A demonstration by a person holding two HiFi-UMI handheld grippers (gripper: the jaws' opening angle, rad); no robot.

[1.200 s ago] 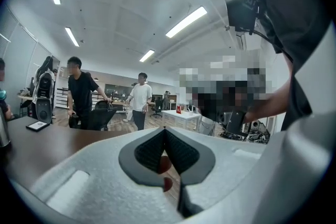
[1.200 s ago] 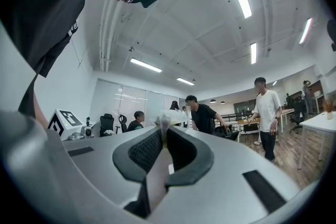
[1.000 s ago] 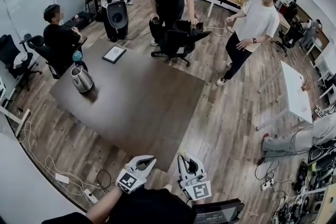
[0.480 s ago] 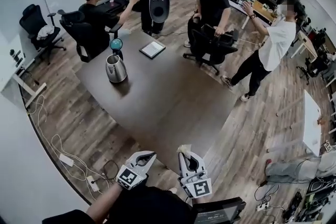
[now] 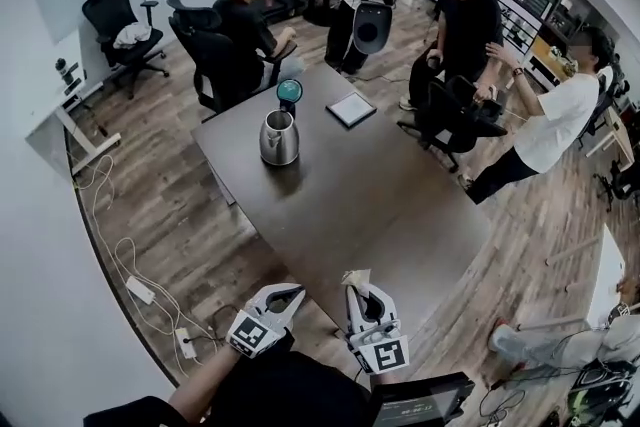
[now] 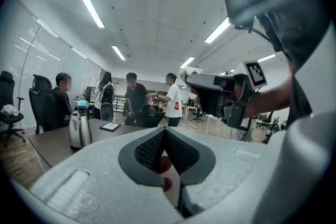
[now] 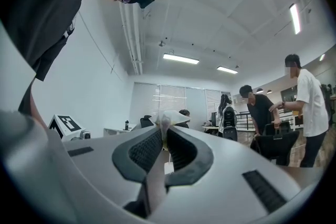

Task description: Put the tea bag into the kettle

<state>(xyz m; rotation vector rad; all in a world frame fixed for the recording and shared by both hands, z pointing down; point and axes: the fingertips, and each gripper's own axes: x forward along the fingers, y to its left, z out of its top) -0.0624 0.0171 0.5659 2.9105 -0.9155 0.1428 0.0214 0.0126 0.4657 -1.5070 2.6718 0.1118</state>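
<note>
Your right gripper [image 5: 358,287] has its jaws pinched narrow on the tea bag [image 7: 169,117], and the bag's pale paper pokes out just past the tips. Your left gripper [image 5: 283,295] is just beside it, with its jaws pressed together and nothing between them. Both grippers are over the near corner of the dark table [image 5: 400,215]. The steel kettle [image 5: 279,137] stands upright toward the table's far side, well apart from the tea bag. A teal ball-shaped object [image 5: 289,92] stands just behind the kettle.
</note>
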